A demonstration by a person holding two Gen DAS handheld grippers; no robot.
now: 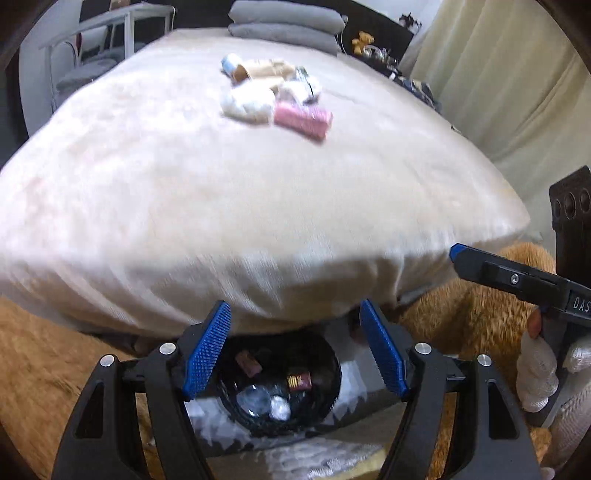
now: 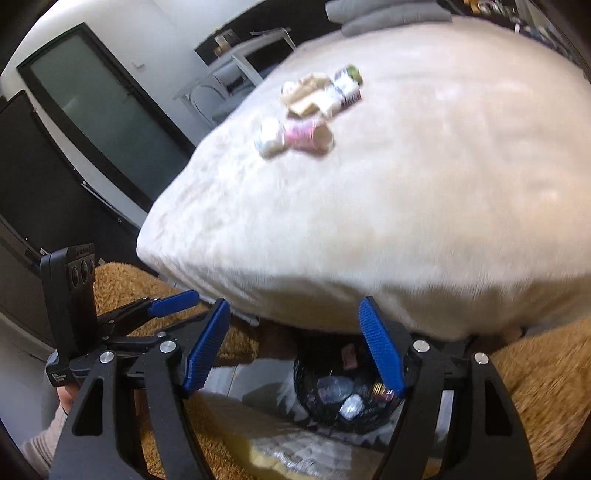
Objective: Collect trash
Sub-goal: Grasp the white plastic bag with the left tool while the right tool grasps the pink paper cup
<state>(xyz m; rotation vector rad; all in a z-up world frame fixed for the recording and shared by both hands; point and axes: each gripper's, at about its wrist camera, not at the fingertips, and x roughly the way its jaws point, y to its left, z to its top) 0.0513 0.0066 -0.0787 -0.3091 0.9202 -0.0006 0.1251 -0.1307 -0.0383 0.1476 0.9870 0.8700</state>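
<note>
Left gripper (image 1: 295,347) and right gripper (image 2: 293,347): both released, nothing held, poised over the bin (image 1: 280,384). Bin holds several pieces already. Trash pile (image 1: 273,96) remains mid-bed (image 1: 258,206), well apart from both. Motion blur obscures item identities; bin rim partly hidden.

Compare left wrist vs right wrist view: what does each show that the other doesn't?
Left wrist only: cream curtain, small teddy bear on a dark shelf, gloved hand holding the right gripper.

Right wrist only: tall dark-framed frosted glass door, the left gripper seen from the side.

Both: cream fuzzy bed cover, trash pile on it with a pink wrapper, stacked grey pillows, white side table, black mesh bin already holding trash, brown shaggy rug. Each view's own jaws are open, empty.
</note>
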